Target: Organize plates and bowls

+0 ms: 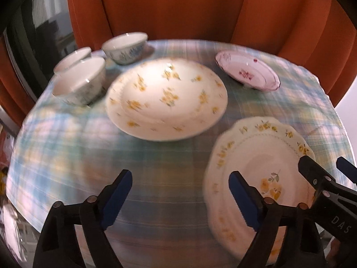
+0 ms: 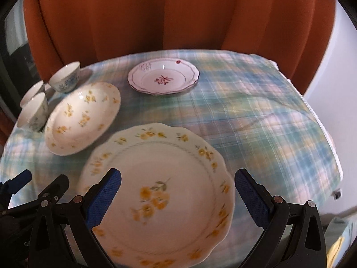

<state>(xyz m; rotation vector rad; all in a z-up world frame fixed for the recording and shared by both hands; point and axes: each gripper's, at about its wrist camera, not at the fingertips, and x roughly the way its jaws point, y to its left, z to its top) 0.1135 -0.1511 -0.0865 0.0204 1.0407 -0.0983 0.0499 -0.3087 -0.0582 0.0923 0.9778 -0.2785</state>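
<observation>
A scalloped plate with yellow flowers (image 1: 256,156) (image 2: 156,156) lies at the near edge of the table. My right gripper (image 2: 178,198) hovers over it, open, its blue pads either side of the plate's middle and nothing gripped. My left gripper (image 1: 180,198) is open just left of that plate, over bare cloth. Further back lie a round deep plate with yellow flowers (image 1: 166,98) (image 2: 82,118) and a smaller pink-flowered plate (image 1: 247,72) (image 2: 164,78). Three white bowls with blue patterns (image 1: 80,82) (image 1: 125,48) (image 1: 72,59) stand at the back left.
A blue, green and yellow plaid cloth (image 2: 256,116) covers the round table. Orange curtains (image 2: 178,15) hang right behind it, and a dark window (image 1: 44,33) is at the left. The two grippers are close side by side; the right gripper (image 1: 326,167) shows at the edge of the left view.
</observation>
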